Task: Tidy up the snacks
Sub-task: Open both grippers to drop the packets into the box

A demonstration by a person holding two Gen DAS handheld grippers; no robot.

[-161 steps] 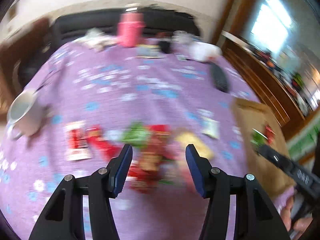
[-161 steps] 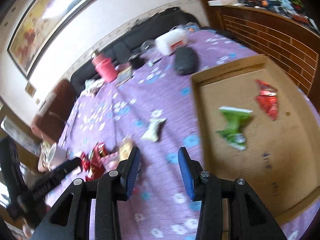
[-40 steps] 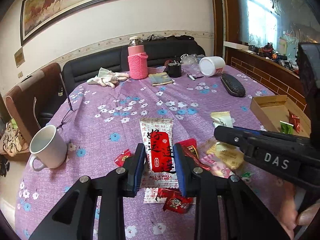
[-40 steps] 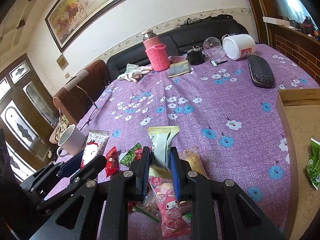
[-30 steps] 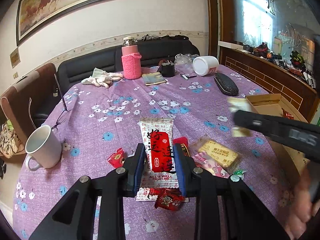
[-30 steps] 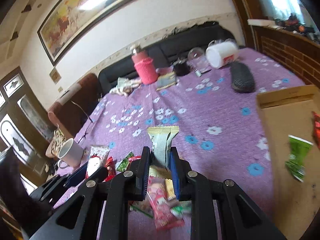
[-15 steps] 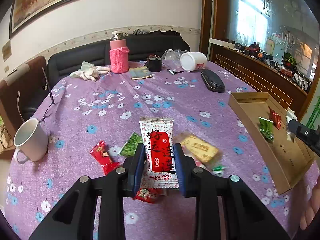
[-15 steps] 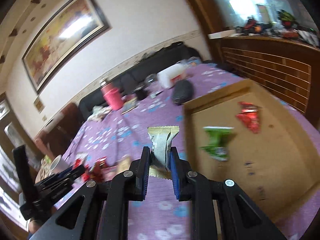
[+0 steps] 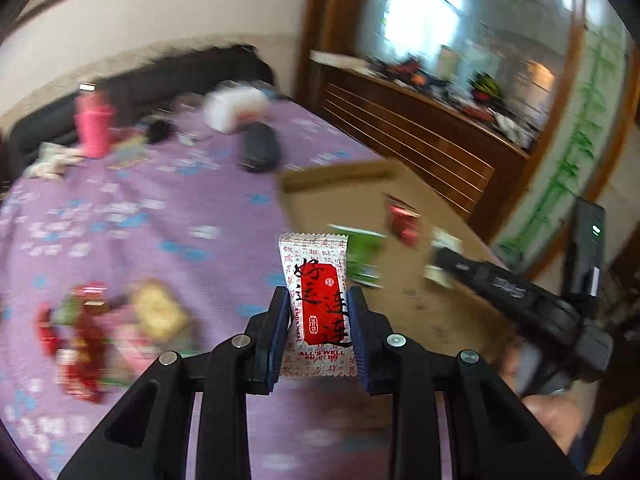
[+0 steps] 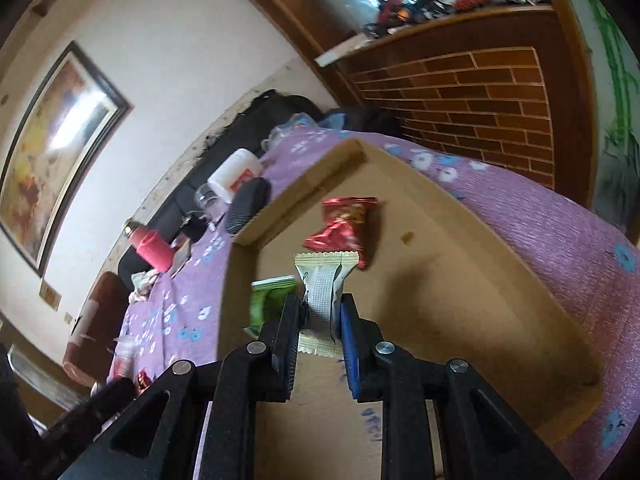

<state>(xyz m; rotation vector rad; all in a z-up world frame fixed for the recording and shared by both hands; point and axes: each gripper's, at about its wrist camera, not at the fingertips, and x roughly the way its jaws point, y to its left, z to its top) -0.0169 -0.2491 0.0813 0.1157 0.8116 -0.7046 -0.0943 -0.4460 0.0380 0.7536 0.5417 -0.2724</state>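
Daylight pours from a blown-out window (image 9: 424,20) at upper right, and glare whitens the framed painting (image 10: 48,152). The left wrist view is smeared by motion blur, only the held red-and-white packet (image 9: 318,304) sharp. Both fisheye pictures bend and darken at the corners.

- The left gripper (image 9: 318,316) is angled downward, its jaws clamped on a packet.
- The right gripper (image 10: 319,322) is rolled sideways, jaws pinched shut on a wrapper.
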